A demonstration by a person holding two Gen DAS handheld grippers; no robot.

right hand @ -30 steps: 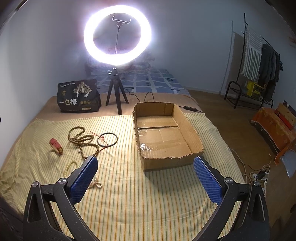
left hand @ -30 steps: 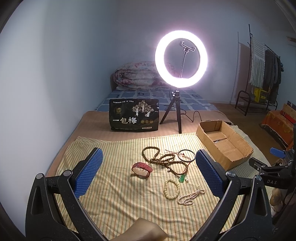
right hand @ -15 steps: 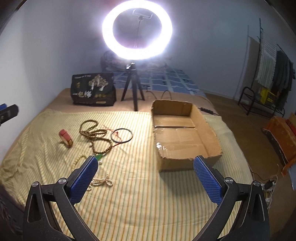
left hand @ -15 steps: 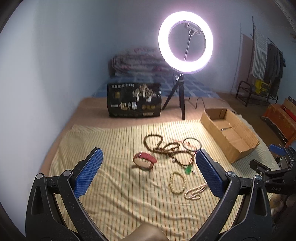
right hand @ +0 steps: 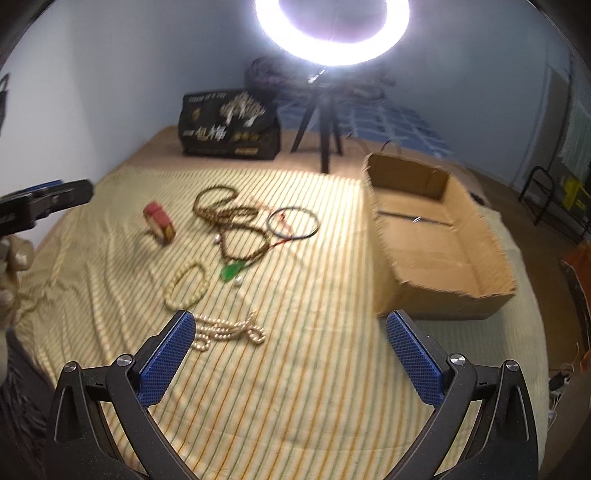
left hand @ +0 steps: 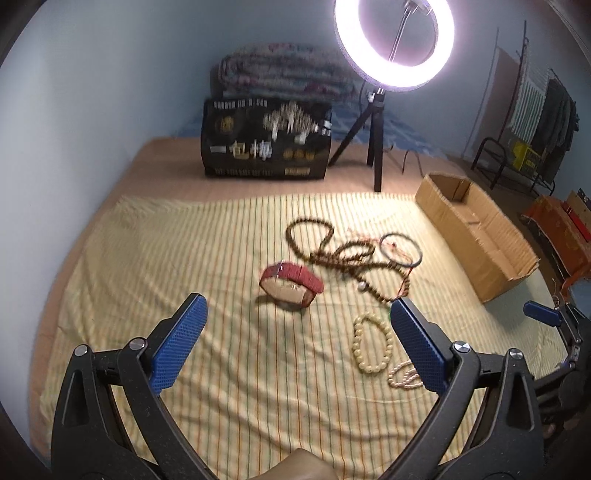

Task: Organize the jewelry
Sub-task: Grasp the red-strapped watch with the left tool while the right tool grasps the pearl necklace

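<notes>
L wrist view shows the left gripper (left hand: 297, 334) w/ jaws wide apart, nothing between, above the striped cloth (left hand: 155, 266); red bracelet (left hand: 291, 282) lies straight ahead, brown bead strand (left hand: 332, 251) and thin black bangle (left hand: 400, 249) beyond it. Only the R wrist view shows the green pendant (right hand: 229, 272) clearly, w/ small white beads beside it; in the L view its right finger covers that spot. Right gripper (right hand: 290, 356) also spread open and empty, pearl strand (right hand: 229, 330) just ahead near its left finger, cream bead bracelet (right hand: 186, 286) a bit further. Cardboard box (right hand: 491, 258) sits open at the cloth's right side, near but apart from the jewelry; inside looks bare, though both views are blurred. Ring light (right hand: 332, 33) is cut off at the top. Open cloth lies left of the red bracelet and in front of both grippers.
</notes>
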